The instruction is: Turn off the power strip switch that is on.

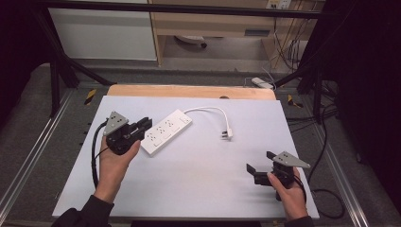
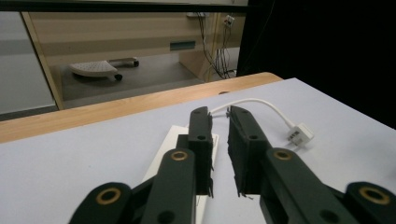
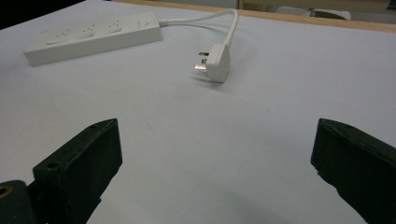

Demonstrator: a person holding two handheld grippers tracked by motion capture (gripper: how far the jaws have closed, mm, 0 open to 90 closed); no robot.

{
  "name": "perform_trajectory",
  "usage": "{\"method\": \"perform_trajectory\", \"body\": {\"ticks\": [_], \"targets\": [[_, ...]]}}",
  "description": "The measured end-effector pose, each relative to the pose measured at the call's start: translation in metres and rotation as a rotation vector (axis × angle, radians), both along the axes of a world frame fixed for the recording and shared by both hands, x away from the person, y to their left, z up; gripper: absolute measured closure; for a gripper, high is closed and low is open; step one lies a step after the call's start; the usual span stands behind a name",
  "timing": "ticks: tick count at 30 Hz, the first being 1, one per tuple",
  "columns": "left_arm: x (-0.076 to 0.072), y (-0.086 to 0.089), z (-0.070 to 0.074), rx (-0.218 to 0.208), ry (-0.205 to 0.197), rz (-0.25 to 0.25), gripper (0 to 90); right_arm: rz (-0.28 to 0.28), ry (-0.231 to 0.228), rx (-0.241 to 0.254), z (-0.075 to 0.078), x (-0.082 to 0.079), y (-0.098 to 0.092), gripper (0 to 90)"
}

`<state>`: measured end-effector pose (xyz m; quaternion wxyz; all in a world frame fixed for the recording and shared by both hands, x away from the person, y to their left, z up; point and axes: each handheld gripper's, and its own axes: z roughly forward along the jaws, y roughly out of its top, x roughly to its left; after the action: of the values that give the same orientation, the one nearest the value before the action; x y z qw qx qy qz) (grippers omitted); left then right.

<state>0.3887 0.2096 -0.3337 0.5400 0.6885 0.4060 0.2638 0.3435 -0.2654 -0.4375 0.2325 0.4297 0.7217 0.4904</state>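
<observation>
A white power strip (image 1: 165, 131) lies slantwise on the pale sheet (image 1: 198, 170), left of centre. Its white cable (image 1: 208, 109) arcs right to a plug (image 1: 228, 134) that lies on its side. My left gripper (image 1: 145, 124) hovers at the strip's near left end. In the left gripper view its jaws (image 2: 219, 112) stand almost together, with only a narrow empty gap, over the strip (image 2: 169, 140), and the plug (image 2: 299, 134) is beyond. My right gripper (image 1: 260, 161) rests low at the front right, wide open (image 3: 217, 123) and empty, and faces the plug (image 3: 215, 63) and the strip (image 3: 93, 39).
The sheet covers a wooden table whose bare far edge (image 1: 189, 91) shows behind it. Metal frame rails (image 1: 28, 146) run along both sides. Cables (image 1: 326, 194) lie on the floor at the right. Open sheet lies between the two grippers.
</observation>
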Motion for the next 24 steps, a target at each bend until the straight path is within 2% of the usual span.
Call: {"method": "perform_trajectory", "body": {"ticks": [6,11,24], "targets": [[0.007,0.0,0.002,0.012,-0.014,-0.002,86.3,0.002,-0.002,0.004,0.0,0.0,0.0,2.5],[0.013,0.0,0.001,0.017,-0.011,0.003,89.5,0.0,-0.001,0.005,0.001,0.0,-0.001,2.4],[0.025,0.001,0.001,0.041,0.006,-0.001,90.0,0.0,-0.004,0.008,0.002,0.0,-0.003,2.5]]}}
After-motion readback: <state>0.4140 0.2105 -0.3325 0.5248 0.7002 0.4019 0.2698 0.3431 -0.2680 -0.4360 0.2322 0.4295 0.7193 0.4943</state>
